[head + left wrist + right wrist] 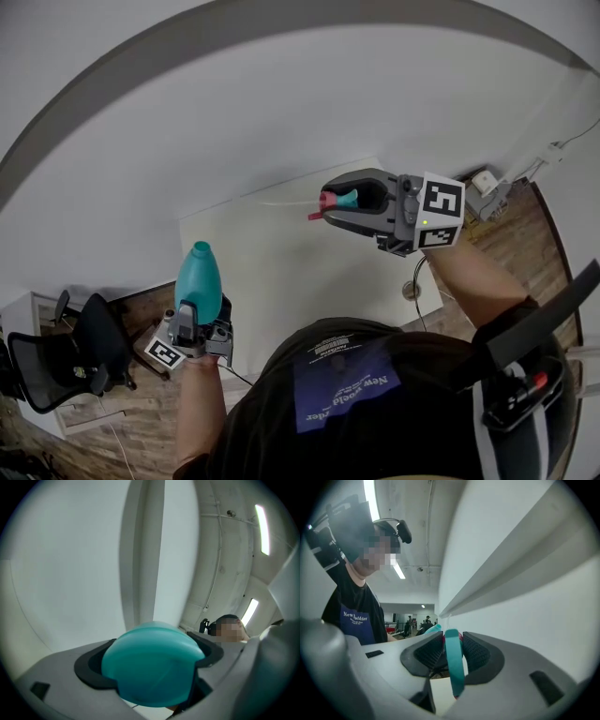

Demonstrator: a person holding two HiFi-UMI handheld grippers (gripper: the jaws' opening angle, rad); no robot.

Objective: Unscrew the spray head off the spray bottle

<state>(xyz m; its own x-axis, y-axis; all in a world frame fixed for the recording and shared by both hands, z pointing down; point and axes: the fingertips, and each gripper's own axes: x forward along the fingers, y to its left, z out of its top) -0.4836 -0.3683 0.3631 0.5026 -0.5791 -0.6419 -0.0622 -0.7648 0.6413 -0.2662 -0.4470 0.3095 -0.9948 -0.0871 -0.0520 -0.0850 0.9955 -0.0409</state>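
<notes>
Near the table (pixel 281 272), the head view shows left gripper (pixel 195 314) clamping the bottle (pixel 199 277), right gripper (pixel 352 199) the spray head (pixel 334 200), apart.

The head view looks steeply down over the left gripper (pixel 198 317) and right gripper (pixel 339 201). Both gripper views sit just behind their jaws, facing the wall (pixel 65 569) beyond

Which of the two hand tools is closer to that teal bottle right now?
Left. The left tool is clamped on the teal bottle. The right tool is off to the other side, apart from the bottle, gripping the detached spray head.
</notes>
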